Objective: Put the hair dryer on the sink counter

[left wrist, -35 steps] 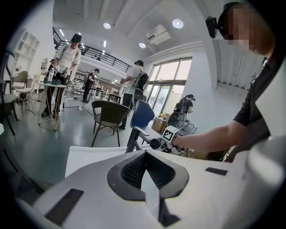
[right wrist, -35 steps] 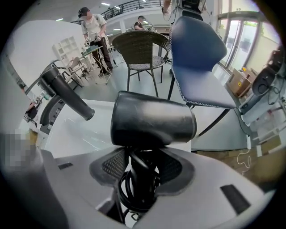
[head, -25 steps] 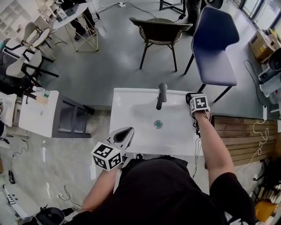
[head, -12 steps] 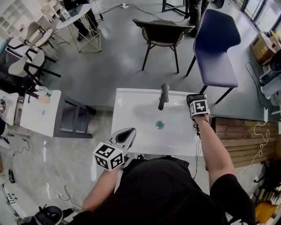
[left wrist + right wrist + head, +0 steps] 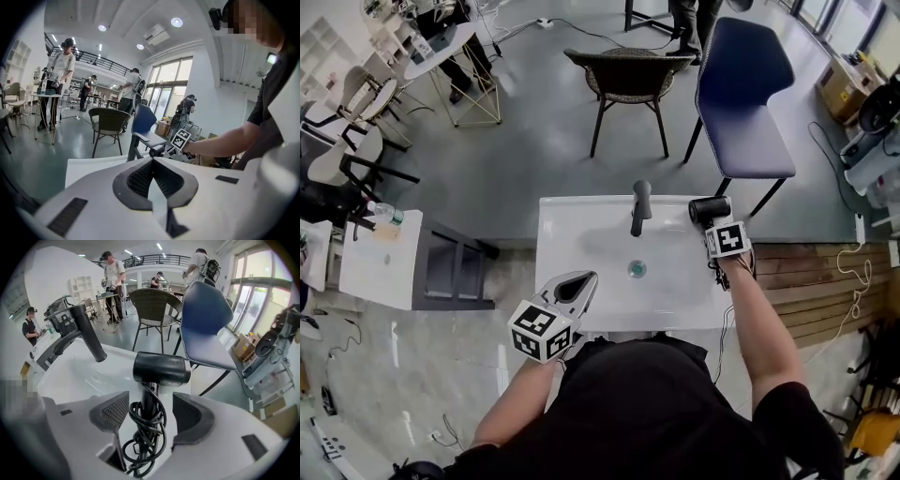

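Glossy white sink counter (image 5: 572, 234): matte black hair dryer (image 5: 161, 367), cylindrical barrel, is laid at its back right corner, cord bundled at the handle. Right gripper (image 5: 147, 411) jaws have just been opened wide, ribbed pads clear of the handle. Left gripper (image 5: 152, 180) pads are pressed together, nothing pinched.

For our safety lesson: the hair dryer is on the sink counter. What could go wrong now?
The right gripper has just been opening, the coiled cord between its jaws: withdrawing could snag it and drag the hair dryer. It sits at a corner of the counter and might fall.
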`<state>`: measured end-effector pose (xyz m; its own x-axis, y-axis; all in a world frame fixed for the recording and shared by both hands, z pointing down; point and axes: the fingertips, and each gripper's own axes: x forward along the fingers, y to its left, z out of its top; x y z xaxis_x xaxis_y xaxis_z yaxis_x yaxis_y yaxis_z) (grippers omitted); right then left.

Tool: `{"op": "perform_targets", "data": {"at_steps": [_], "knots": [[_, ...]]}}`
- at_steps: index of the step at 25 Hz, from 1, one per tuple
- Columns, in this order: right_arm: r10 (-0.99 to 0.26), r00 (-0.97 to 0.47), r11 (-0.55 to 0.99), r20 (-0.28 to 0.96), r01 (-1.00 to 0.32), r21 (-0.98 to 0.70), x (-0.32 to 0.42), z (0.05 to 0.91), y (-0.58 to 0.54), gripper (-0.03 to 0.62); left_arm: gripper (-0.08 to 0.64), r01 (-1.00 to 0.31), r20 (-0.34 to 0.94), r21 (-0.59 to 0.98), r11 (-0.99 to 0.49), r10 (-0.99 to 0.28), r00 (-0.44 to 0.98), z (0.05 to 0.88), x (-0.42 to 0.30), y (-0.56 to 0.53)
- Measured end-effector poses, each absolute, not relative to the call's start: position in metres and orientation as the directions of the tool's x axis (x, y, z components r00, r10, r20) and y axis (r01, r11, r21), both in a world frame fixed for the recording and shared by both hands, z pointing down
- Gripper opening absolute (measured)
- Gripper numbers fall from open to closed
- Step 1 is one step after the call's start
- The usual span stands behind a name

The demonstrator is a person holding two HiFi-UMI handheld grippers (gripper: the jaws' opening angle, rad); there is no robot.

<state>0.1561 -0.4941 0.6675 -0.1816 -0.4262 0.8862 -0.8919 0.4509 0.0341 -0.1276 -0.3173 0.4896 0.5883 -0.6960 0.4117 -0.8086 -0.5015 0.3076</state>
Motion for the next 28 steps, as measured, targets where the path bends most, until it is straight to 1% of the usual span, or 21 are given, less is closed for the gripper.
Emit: {"op": "perform_targets", "data": {"at_steps": [5,8,9,12,14,16,18,23,28], "knots": [[-0.513,-0.171,0.448,0.841,-0.889,0.092,0.155,0.630,-0.476,0.262,0.000,-0.765,0.398,0.326,-0.556,-0.653,0.644,0.490,-0.119,-0.321],[-0.545,-0.270,0.441,0.794,-0.898,-0.003,0.136,0.606,-0.454,0.259,0.000,-0.736,0.393,0.327,-0.592,-0.623,0.676,0.491,-0.113,-0.321],[-0.565,-0.306,0.434,0.766,-0.900,-0.039,0.128,0.594,-0.445,0.245,0.000,-0.726,0.391,0.328,-0.604,-0.613,0.687,0.490,-0.111,-0.321],[-0.648,-0.420,0.423,0.636,-0.892,-0.158,0.101,0.550,-0.418,0.151,0.000,-0.696,0.382,0.327,-0.639,-0.585,0.716,0.489,-0.110,-0.322],[-0.689,-0.525,0.435,0.499,-0.851,-0.294,0.080,0.521,-0.395,0.050,0.000,-0.677,0.378,0.327,-0.659,-0.565,0.733,0.489,-0.111,-0.321],[-0.701,-0.619,0.468,0.354,-0.774,-0.425,0.059,0.496,-0.368,0.015,0.000,-0.656,0.376,0.330,-0.679,-0.543,0.751,0.488,-0.112,-0.319],[-0.704,-0.655,0.490,0.274,-0.728,-0.479,0.044,0.482,-0.342,0.005,0.000,-0.629,0.374,0.334,-0.702,-0.514,0.772,0.488,-0.111,-0.314],[-0.719,-0.644,0.512,0.263,-0.746,-0.427,0.020,0.471,-0.298,0.005,0.000,-0.559,0.379,0.348,-0.753,-0.432,0.818,0.493,-0.101,-0.299],[-0.713,-0.653,0.538,0.255,-0.743,-0.399,0.008,0.461,-0.284,0.004,0.000,-0.543,0.354,0.330,-0.772,-0.432,0.829,0.481,-0.094,-0.297]]}}
